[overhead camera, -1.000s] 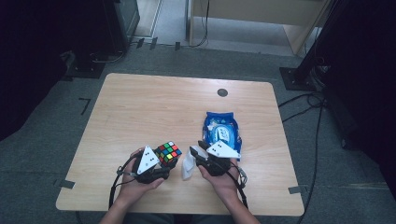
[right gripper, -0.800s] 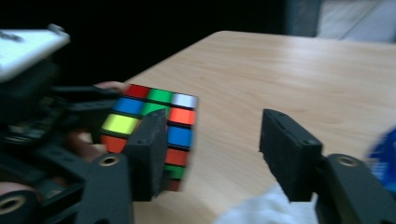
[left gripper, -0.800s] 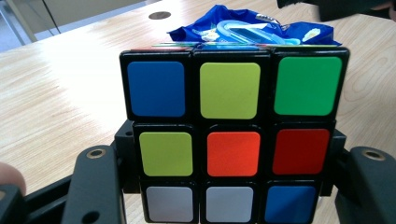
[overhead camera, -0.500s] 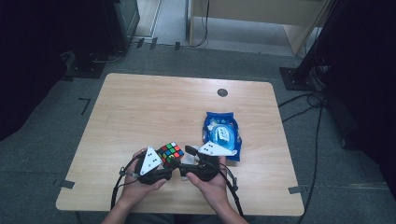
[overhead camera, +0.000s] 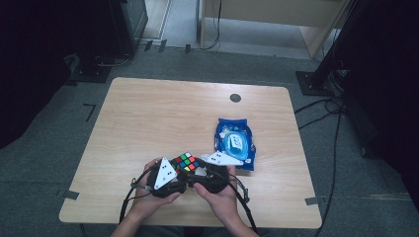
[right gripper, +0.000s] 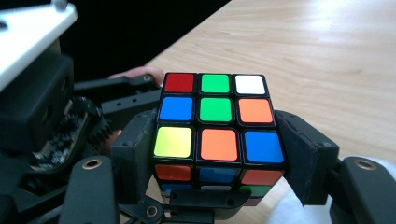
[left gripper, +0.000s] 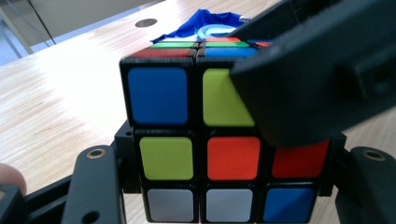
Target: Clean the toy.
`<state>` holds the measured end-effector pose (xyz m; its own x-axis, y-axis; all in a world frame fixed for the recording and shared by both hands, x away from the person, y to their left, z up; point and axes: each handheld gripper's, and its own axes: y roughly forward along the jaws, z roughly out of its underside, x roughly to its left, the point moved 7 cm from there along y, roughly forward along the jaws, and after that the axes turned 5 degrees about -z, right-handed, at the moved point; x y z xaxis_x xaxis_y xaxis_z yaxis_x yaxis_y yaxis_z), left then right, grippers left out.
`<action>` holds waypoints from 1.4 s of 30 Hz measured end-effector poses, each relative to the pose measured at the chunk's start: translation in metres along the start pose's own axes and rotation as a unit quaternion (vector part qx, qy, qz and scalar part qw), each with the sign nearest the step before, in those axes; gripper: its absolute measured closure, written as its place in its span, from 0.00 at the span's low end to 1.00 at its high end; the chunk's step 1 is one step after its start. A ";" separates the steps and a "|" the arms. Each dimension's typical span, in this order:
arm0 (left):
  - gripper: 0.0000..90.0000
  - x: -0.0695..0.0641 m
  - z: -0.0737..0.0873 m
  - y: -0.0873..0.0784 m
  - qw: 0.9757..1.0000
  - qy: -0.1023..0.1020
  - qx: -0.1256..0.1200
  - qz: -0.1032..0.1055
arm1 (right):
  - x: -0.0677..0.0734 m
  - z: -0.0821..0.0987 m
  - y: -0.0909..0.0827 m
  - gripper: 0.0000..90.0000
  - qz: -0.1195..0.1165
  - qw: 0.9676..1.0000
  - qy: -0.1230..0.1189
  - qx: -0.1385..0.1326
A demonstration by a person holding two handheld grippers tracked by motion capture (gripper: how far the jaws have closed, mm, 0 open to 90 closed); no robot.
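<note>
Since the earlier frames, the right gripper [overhead camera: 201,174] has been swinging in from beside the blue packet [overhead camera: 235,143] to meet the Rubik's cube [overhead camera: 187,162], and a white thing that lay between the two hands a second ago is no longer showing from above; the left gripper [overhead camera: 179,173] is staying where it was. From the high view, both hands are sitting close together near the front edge of the wooden table [overhead camera: 148,113], the cube is riding between the two grippers just above the tabletop, and the blue packet is lying just beside them on the right hand's side. Along the left gripper view, the cube [left gripper: 196,144] is standing squarely between this gripper's own jaws, which are clamping its lower layer from both sides, while the other gripper's black jaw is reaching across the cube's upper right corner, and the blue packet [left gripper: 205,21] is peeking over the top. Through the right gripper view, the cube [right gripper: 217,123] is sitting between the right gripper's [right gripper: 217,154] jaws, their pads flanking the near layer on either side; these jaws have just been narrowing onto it, and whether they are pressing it firmly I cannot tell.
</note>
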<state>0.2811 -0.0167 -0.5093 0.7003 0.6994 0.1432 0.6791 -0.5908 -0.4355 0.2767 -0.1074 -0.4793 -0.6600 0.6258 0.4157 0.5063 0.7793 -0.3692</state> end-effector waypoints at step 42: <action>0.38 0.047 -0.001 -0.012 0.994 -0.110 -0.005 -0.001 | -0.036 0.004 -0.002 0.49 0.042 0.991 -0.089 -0.088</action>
<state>0.3055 0.0229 -0.4962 0.6350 0.7706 -0.0541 0.6835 -0.5931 -0.4256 0.2970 -0.1318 -0.4967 -0.6901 0.6859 0.2307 0.6433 0.7275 -0.2386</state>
